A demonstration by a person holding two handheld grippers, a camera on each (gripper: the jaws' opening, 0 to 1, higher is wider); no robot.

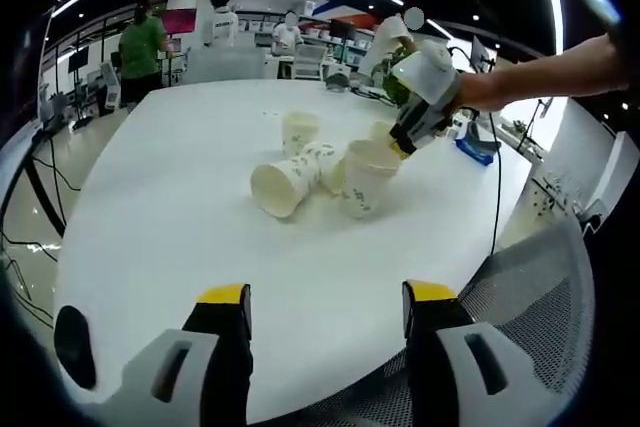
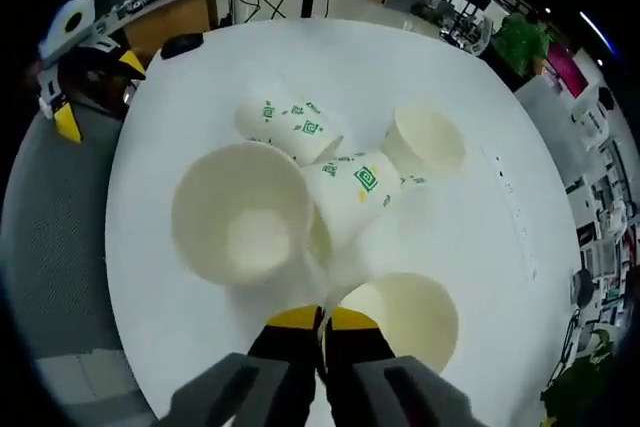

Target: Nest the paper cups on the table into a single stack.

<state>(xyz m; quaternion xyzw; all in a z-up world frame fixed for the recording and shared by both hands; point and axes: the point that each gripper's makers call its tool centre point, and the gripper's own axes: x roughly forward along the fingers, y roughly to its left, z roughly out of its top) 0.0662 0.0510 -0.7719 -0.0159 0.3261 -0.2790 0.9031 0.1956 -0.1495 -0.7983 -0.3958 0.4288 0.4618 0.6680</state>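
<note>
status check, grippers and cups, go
Left gripper open, low over white round table. Right gripper shut on rim of upright white paper cup. Other paper cups loose, one lying cup alongside. Nothing stacked yet.

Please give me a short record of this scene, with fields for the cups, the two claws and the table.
surface: round white table
cups: several white paper cups clustered near the middle, some upright, some lying on their sides
right claw: jaws pressed together at the rim of one upright cup
left claw: open, holding nothing, back at the table's near edge
stack: not yet formed
</note>
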